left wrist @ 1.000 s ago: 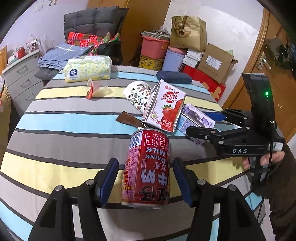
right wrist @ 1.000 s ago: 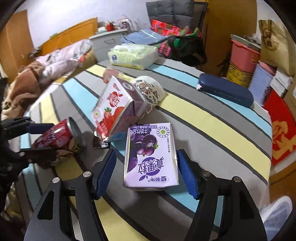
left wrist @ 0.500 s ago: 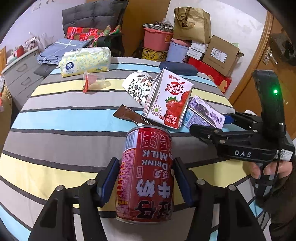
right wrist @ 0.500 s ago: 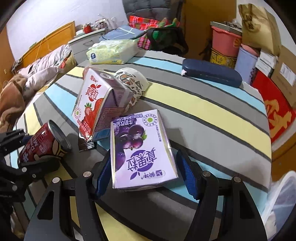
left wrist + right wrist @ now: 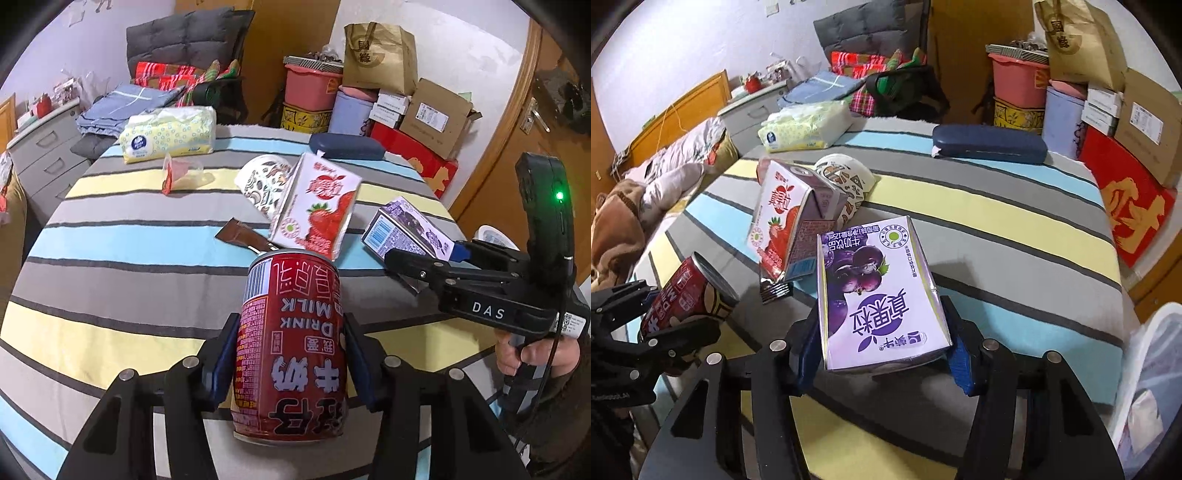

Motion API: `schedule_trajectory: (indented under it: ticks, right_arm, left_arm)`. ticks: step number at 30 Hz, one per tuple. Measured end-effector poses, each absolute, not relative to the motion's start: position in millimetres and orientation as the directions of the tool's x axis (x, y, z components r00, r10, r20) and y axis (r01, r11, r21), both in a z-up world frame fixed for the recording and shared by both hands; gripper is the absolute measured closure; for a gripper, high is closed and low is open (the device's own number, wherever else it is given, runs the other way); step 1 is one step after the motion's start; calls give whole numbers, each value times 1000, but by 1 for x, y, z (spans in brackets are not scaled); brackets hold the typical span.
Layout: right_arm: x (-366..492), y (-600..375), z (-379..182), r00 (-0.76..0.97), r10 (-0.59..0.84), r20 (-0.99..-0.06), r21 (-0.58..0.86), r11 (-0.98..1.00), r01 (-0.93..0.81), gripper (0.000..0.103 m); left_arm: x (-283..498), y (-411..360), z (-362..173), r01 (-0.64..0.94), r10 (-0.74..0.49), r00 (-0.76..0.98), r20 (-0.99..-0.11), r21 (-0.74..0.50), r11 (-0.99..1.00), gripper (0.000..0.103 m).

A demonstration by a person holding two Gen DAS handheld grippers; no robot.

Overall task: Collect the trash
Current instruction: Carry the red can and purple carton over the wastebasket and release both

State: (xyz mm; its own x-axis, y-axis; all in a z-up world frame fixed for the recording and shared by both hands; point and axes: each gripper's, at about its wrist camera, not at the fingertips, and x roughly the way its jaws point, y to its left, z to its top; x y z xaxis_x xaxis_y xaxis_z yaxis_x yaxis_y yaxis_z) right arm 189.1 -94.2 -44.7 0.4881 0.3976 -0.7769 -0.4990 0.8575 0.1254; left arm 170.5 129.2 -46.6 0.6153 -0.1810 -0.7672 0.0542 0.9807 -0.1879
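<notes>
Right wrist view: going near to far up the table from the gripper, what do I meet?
Purple blueberry milk carton between the closing pads, then strawberry milk carton, patterned paper cup, blue case near the far edge.

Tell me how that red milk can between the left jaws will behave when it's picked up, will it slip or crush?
The red milk can is a smooth metal cylinder, so it could slip or twist between the flat blue pads, which are closing on its sides. It looks undented and rigid, so crushing seems unlikely. If dropped on its side, it would probably roll.
</notes>
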Motion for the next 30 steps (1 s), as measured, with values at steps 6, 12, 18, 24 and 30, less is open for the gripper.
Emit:
schedule_trajectory:
  ticks: [6,12,18,24,30]
  right_arm:
    - [179,-106,-36,510,405,-759,144,868,-475,44]
    - [168,-127,-26,543,397,-740,161,888,-430,44]
    - [155,-152,-14,595,371,-713,168,914,-369,44]
    - [142,-182,-3,657,331,-677,178,940,-290,44]
    - [133,-215,1,697,268,-665,178,963,-201,44]
  left_arm:
    - [163,113,-32,85,-191,637,-747,-178,980,50]
    - [156,89,-17,129,-214,655,-725,-172,977,50]
    - [151,60,-6,166,-232,664,-711,-163,973,50]
    - [148,27,6,209,-259,672,-694,-157,965,50]
    - [146,-12,18,266,-288,682,-672,-139,954,50]
